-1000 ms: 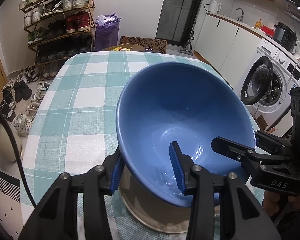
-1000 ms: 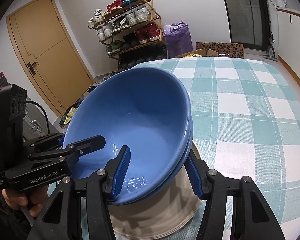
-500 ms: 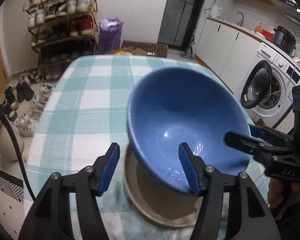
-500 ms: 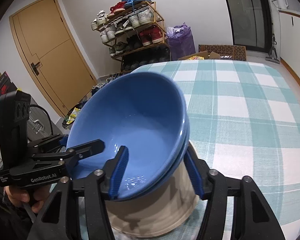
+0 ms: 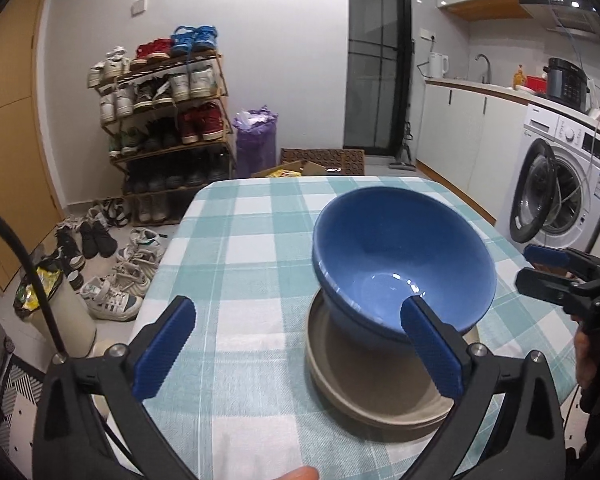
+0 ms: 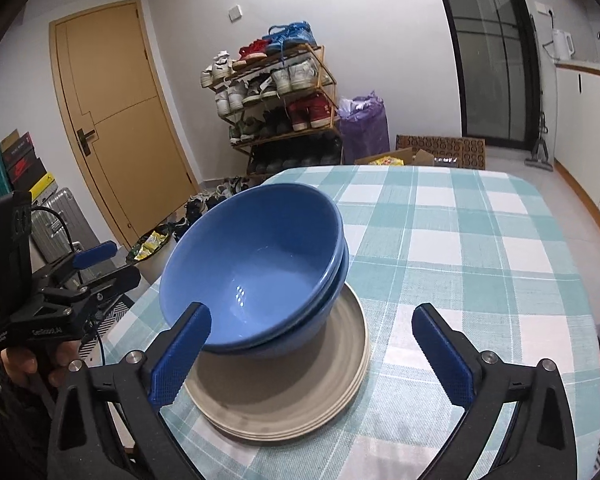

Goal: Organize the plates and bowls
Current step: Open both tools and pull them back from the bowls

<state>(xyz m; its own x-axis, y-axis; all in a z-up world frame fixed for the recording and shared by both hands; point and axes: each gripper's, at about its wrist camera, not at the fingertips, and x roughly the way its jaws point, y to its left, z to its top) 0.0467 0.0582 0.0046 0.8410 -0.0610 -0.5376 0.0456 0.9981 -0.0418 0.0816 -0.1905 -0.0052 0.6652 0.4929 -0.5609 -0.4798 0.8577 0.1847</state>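
Observation:
Two nested blue bowls (image 5: 400, 260) (image 6: 260, 272) rest, tilted, on a stack of beige plates (image 5: 364, 384) (image 6: 292, 392) on the checked tablecloth. My left gripper (image 5: 300, 344) is open, its jaws still opening, drawn back from the bowls' left rim with nothing between the pads. My right gripper (image 6: 312, 344) is open too, jaws still opening, pulled back from the bowls' right rim and empty. Each gripper shows at the edge of the other's view, the right gripper (image 5: 556, 276) and the left gripper (image 6: 96, 268), held in a hand.
The table (image 5: 236, 248) has bare cloth to the left of and beyond the stack. Past its far edge stand a shoe rack (image 5: 168, 120), a purple bag (image 5: 256, 140) and a cardboard box. A washing machine (image 5: 556, 184) is at right, a bin (image 5: 56, 312) at left.
Both grippers let go of the bowl's rim, opened wide and drew back. The blue bowl now sits nested in the other bowl on the plates.

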